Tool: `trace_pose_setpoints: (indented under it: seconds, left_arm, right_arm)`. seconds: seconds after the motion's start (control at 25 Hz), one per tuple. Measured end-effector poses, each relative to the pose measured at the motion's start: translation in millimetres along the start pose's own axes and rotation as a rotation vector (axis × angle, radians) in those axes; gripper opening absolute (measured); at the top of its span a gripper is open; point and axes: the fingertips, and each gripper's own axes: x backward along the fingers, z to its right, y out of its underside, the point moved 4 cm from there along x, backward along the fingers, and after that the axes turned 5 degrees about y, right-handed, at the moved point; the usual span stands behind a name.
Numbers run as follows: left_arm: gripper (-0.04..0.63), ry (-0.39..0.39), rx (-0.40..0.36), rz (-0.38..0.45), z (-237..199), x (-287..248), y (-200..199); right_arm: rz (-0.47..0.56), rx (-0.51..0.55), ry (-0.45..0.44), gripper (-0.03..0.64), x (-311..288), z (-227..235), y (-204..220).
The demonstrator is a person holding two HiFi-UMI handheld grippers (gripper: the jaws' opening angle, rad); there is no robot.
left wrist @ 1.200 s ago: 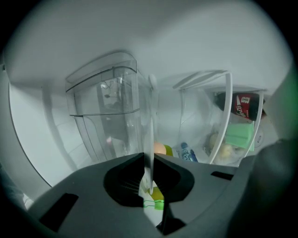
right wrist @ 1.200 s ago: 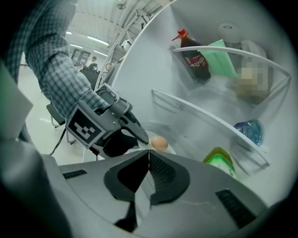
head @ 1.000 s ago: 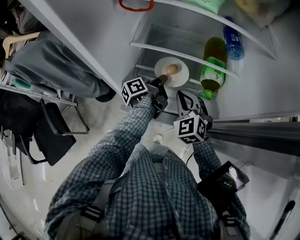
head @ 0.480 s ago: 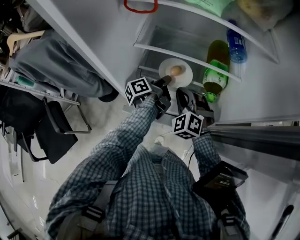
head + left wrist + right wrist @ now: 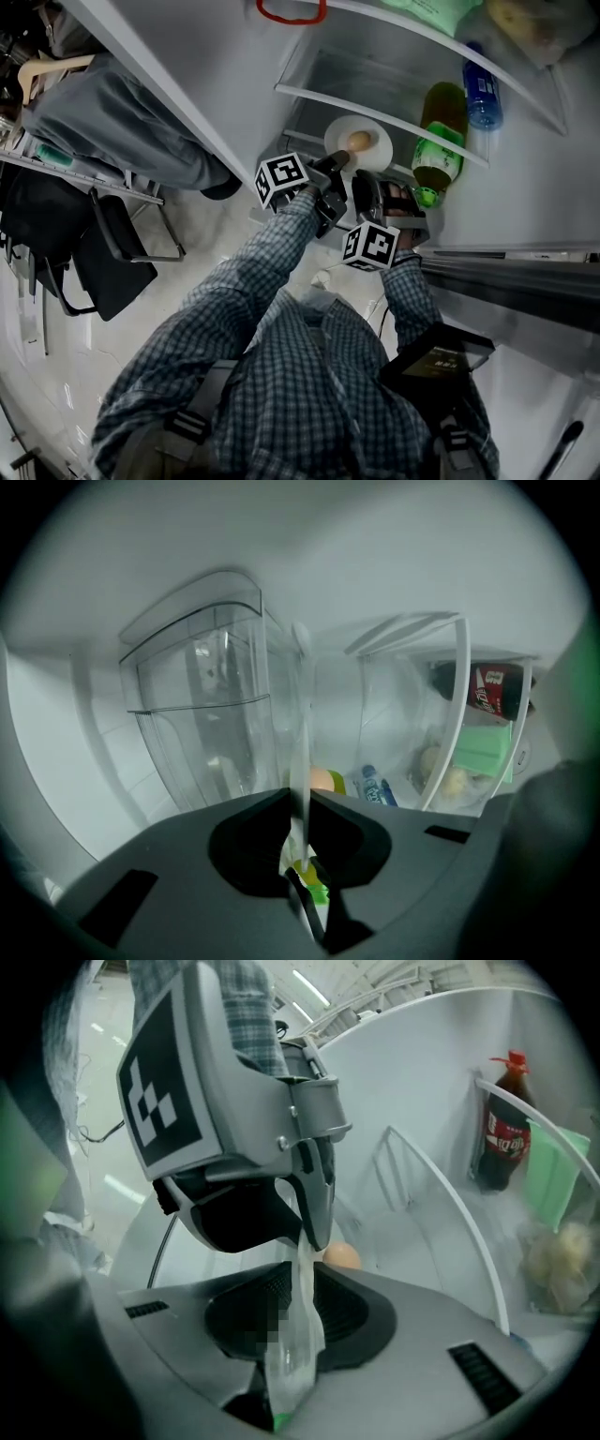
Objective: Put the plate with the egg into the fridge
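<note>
A white plate [image 5: 375, 134] carrying a brown egg [image 5: 357, 141] hangs at the fridge's opening, just below a white shelf rail [image 5: 375, 111]. My left gripper [image 5: 337, 163] is shut on the plate's near rim. My right gripper [image 5: 368, 180] is shut on the rim just beside it. In the left gripper view the plate [image 5: 300, 752] shows edge-on between the left gripper [image 5: 300, 803] jaws, with the egg [image 5: 321, 780] beyond. The right gripper view shows the right gripper [image 5: 305, 1283] clamped on the rim [image 5: 302, 1316], the egg [image 5: 342, 1256] ahead and the left gripper [image 5: 314, 1227] pinching right above.
A green bottle [image 5: 433, 141] and a blue bottle [image 5: 483, 94] lie right of the plate. A red loop [image 5: 291, 11] hangs above. A clear drawer [image 5: 202, 724] is ahead, a cola bottle [image 5: 502, 1138] and green pack [image 5: 483, 747] to the right. A black chair [image 5: 112, 253] stands left.
Both grippers and the plate with the egg have moved forward, deeper toward the fridge shelf. The right gripper has drawn closer to the left one.
</note>
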Motion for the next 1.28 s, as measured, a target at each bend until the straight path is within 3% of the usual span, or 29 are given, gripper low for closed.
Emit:
trace_pose_setpoints:
  seconds: [0.2, 0.88, 1.28]
  left_arm:
    - [0.029, 0.003, 0.010, 0.005, 0.1, -0.4, 0.3]
    - [0.034, 0.051, 0.028, 0.005, 1.2, 0.7, -0.7]
    - [0.052, 0.092, -0.019, 0.000, 5.8, 4.3, -2.4]
  right_arm:
    - [-0.016, 0.109, 0.024, 0.056, -6.4, -2.0, 2.2]
    - [-0.056, 0.083, 0.015, 0.021, -9.6, 4.3, 0.9]
    - [-0.057, 0.032, 0.001, 0.021, -9.8, 5.3, -0.9]
